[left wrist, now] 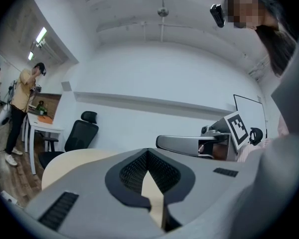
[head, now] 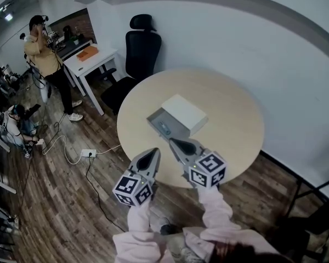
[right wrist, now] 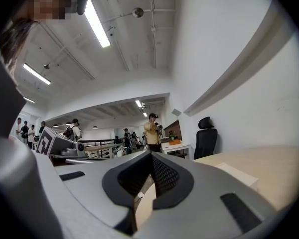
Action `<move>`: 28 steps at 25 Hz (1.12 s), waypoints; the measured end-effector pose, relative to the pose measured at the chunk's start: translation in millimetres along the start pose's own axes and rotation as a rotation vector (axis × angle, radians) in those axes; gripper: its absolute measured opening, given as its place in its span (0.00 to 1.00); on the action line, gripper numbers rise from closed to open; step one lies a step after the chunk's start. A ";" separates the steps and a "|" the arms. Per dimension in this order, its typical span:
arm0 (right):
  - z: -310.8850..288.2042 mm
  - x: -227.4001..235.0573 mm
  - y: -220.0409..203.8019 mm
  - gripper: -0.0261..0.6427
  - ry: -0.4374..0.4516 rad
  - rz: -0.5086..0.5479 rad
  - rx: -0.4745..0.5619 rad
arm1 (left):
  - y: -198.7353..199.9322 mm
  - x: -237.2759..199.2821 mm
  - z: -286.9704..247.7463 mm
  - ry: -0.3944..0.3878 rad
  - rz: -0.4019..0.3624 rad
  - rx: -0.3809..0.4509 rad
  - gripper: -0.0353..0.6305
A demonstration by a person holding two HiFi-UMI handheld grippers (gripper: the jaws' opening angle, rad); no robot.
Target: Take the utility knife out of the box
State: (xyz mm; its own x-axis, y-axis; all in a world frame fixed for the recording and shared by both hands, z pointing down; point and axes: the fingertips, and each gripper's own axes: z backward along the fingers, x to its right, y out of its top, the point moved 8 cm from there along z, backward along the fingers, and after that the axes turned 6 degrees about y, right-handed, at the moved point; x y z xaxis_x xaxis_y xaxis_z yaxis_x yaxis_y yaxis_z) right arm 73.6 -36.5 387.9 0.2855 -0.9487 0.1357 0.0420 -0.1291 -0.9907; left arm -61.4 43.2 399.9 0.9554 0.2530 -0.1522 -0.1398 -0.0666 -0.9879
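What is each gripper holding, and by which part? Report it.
Nothing. The left gripper and the right gripper are both shut and empty; the box sits on the table ahead of them.

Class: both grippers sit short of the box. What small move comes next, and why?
Probably open the right gripper and ease it toward the box: its jaws are shut and empty, and the box's uncovered end faces it.

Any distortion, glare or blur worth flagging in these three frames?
Head view: strong fisheye curves the wall; round table and box evenly lit, sharp. Left gripper view: left tool fills the lower frame, dark vignette corners. Right gripper view: ceiling strip light glares white.
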 end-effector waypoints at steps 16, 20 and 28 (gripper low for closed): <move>-53.9 8.9 -19.9 0.02 -0.114 -0.034 -0.031 | -9.0 -66.0 -23.3 -0.113 0.030 -0.038 0.05; -63.2 8.3 -22.2 0.02 -0.139 -0.031 -0.031 | -9.2 -77.8 -26.9 -0.141 0.028 -0.044 0.05; -73.7 4.9 -30.7 0.02 -0.168 -0.031 -0.037 | -16.4 -94.2 -29.5 -0.167 0.045 -0.051 0.05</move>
State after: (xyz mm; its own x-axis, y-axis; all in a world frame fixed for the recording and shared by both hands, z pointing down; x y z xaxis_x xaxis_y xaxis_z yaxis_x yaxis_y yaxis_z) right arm 3.1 -58.5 418.8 0.4405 -0.8830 0.1622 0.0191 -0.1714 -0.9850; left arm -141.4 -8.0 431.3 0.8913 0.4055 -0.2030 -0.1640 -0.1290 -0.9780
